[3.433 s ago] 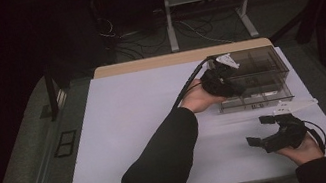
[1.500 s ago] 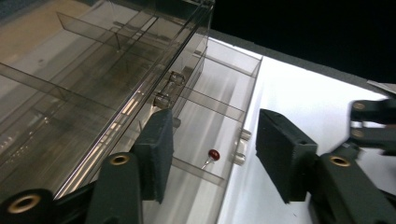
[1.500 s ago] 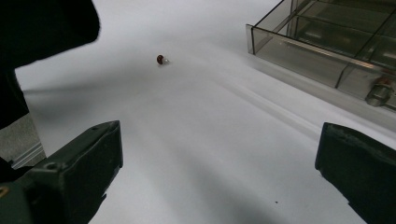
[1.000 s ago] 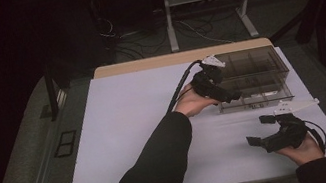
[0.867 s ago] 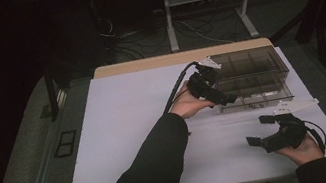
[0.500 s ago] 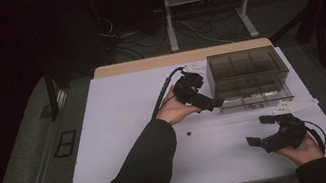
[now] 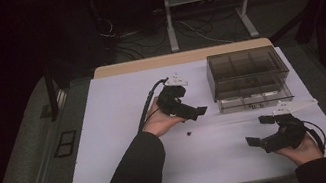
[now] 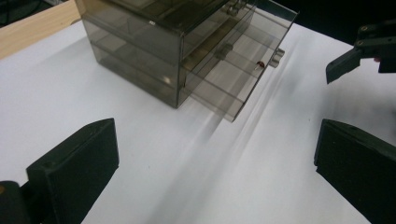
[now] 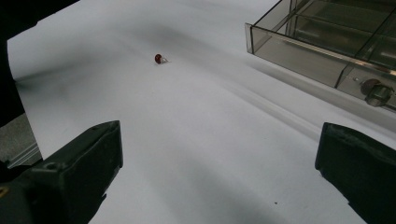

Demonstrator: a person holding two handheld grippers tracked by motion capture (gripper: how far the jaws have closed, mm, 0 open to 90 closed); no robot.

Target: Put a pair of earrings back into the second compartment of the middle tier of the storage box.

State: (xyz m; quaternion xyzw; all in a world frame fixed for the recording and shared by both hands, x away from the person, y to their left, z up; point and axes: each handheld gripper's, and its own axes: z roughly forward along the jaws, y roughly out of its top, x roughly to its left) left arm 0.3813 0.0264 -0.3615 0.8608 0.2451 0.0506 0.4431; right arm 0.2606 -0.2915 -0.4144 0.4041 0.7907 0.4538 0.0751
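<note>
A smoky clear drawer box (image 7: 247, 76) stands on the white table (image 7: 122, 129) near its far right corner, with its lowest drawer (image 7: 254, 101) pulled out toward the person. The left gripper view shows a tiny red thing (image 8: 261, 64) lying in that open drawer (image 8: 233, 79), close to its front wall and knob. A second small red bead (image 7: 189, 133) lies on the bare table near the middle, just in front of the left hand (image 7: 158, 121) and well left of the box; the right gripper view shows this bead (image 9: 159, 59) far ahead of the jaws with a short pale stub beside it.

The left gripper (image 7: 195, 111) is held over the middle of the table, pointing right toward the box. Its jaws stand wide apart with nothing between them. The bead lies just on the near side of it, below its tips.

The right gripper (image 7: 256, 142) rests in the right hand (image 7: 303, 147) near the table's near right corner, pointing left. Its jaws too are spread wide and empty, and the bead is well apart from it, off to the left.

Half a second ago the left gripper was close against the box's left front; it has since drawn back leftward and toward the person. Three seconds ago it was reaching into the box. The right gripper has kept its place throughout.
</note>
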